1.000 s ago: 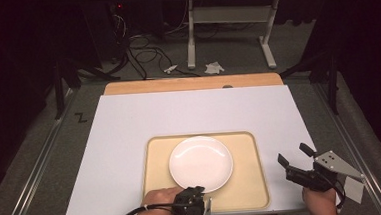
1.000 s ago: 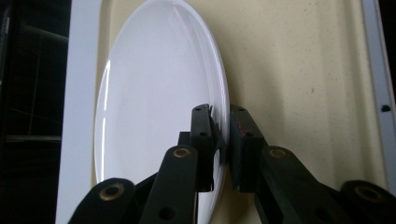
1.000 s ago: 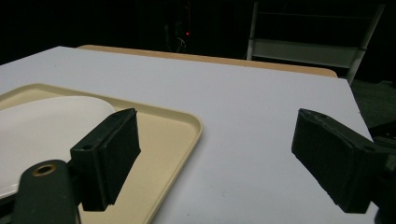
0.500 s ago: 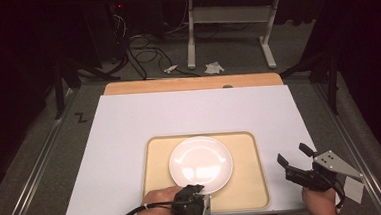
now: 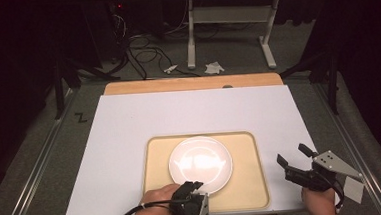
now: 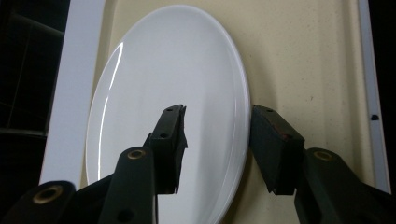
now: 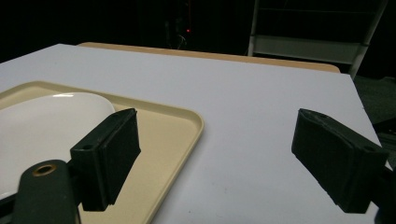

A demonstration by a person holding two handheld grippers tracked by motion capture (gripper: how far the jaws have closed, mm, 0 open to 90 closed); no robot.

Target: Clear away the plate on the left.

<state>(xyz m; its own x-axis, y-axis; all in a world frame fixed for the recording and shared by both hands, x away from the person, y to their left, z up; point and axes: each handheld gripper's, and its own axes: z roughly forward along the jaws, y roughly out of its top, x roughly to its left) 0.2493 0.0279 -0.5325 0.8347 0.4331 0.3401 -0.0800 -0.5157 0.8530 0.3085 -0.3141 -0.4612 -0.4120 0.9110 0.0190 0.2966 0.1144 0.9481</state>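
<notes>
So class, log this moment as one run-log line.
left gripper: open, straddling round white plate rim | plate: on beige tray | right gripper: open, beside tray

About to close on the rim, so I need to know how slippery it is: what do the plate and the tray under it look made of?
The plate looks like glazed ceramic or hard melamine: white, glossy, with sharp light streaks along its rim. The tray looks like matte moulded plastic: beige, dull, slightly speckled, with a rounded raised lip. Expect the plate to be slick between the left tool's open jaws.
</notes>
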